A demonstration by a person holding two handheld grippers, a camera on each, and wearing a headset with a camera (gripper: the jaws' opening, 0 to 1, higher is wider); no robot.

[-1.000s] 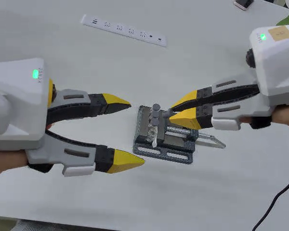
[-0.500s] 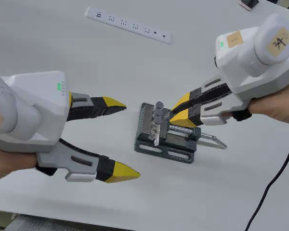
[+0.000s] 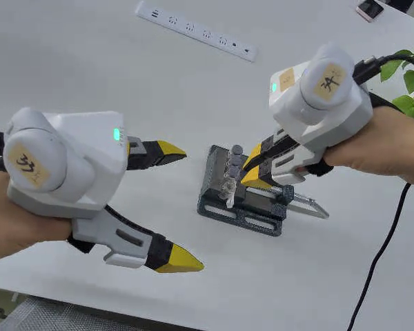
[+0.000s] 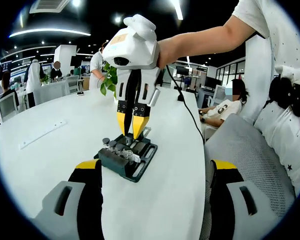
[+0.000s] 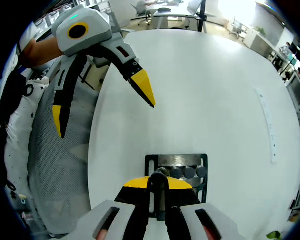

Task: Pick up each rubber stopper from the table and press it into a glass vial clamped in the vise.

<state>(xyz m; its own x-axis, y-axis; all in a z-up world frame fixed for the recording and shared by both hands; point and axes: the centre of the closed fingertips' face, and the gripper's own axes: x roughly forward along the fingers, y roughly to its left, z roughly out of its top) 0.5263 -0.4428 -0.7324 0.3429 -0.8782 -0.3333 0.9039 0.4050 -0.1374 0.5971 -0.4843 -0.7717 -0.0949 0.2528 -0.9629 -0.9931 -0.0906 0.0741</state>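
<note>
Vials [image 3: 228, 187] with grey stoppers [image 3: 232, 163] in vise [image 3: 240, 209]

No legible text, apparently.

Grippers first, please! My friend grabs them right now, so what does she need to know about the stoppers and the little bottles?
Left gripper: open, holding nothing, hovering left of the vise in the head view.
Right gripper: shut on a rubber stopper, directly over the row of glass vials in the vise.
Done: three neighbouring vials seem to carry stoppers.
Left: press this stopper fully in, then let go. Whether it is seated yet, I cannot tell.
</note>
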